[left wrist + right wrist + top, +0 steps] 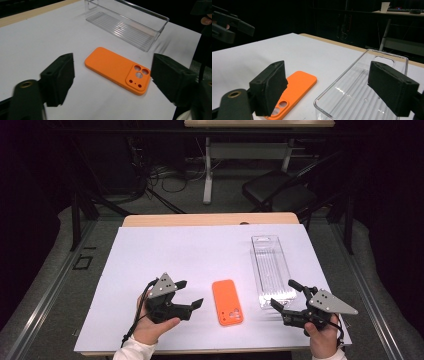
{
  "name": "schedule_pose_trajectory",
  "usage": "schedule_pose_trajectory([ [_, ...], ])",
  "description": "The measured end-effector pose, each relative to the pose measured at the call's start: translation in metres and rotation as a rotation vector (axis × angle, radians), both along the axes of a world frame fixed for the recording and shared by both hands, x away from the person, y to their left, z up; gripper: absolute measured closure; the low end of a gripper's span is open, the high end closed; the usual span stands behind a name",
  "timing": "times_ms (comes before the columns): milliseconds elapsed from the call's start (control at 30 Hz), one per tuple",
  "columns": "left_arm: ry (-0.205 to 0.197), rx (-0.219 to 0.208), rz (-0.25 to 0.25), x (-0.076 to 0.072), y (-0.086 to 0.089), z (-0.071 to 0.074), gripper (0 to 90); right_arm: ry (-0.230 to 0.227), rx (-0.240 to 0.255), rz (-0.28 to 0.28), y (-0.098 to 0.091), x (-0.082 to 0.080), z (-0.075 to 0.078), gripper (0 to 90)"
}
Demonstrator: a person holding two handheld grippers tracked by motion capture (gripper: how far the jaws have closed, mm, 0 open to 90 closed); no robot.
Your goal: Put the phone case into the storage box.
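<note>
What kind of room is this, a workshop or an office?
Probably a lab or recording studio: dark surroundings, loose cables on the floor, a framed table under white paper, and a spare desk with a chair behind.

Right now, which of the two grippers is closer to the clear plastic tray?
The right gripper: its jaws nearly reach the clear tray's near end, while the left gripper sits beyond the orange phone case.

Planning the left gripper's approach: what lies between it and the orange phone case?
Only bare white sheet, seen in the high view, between left gripper and orange phone case.
</note>
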State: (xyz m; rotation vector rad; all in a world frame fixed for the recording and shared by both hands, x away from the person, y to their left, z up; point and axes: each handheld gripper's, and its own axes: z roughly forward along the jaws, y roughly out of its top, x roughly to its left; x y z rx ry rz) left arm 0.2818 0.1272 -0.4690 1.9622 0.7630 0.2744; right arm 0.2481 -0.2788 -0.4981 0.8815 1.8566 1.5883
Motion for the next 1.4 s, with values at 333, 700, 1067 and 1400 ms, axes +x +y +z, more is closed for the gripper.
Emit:
schedule_pose_trajectory([
  [333, 0.027, 0.004, -0.059, 0.014, -0.021, -0.004, 46.6, 0.009, -0.009, 0.002, -0.001, 0.002, -0.002, 14.3],
  [700, 0.050, -0.012, -0.107, 0.023, -0.044, -0.017, 66.3, 0.011, -0.010, 0.005, -0.001, 0.002, -0.003, 14.3],
  [1067, 0.119, 0.047, -0.128, 0.030, -0.071, -0.036, 90.0, 0.017, -0.014, 0.007, -0.002, 0.003, -0.004, 14.4],
  [1400, 0.116, 0.054, -0.183, 0.036, -0.097, -0.056, 90.0, 0.021, -0.021, 0.010, -0.002, 0.003, -0.005, 14.4],
])
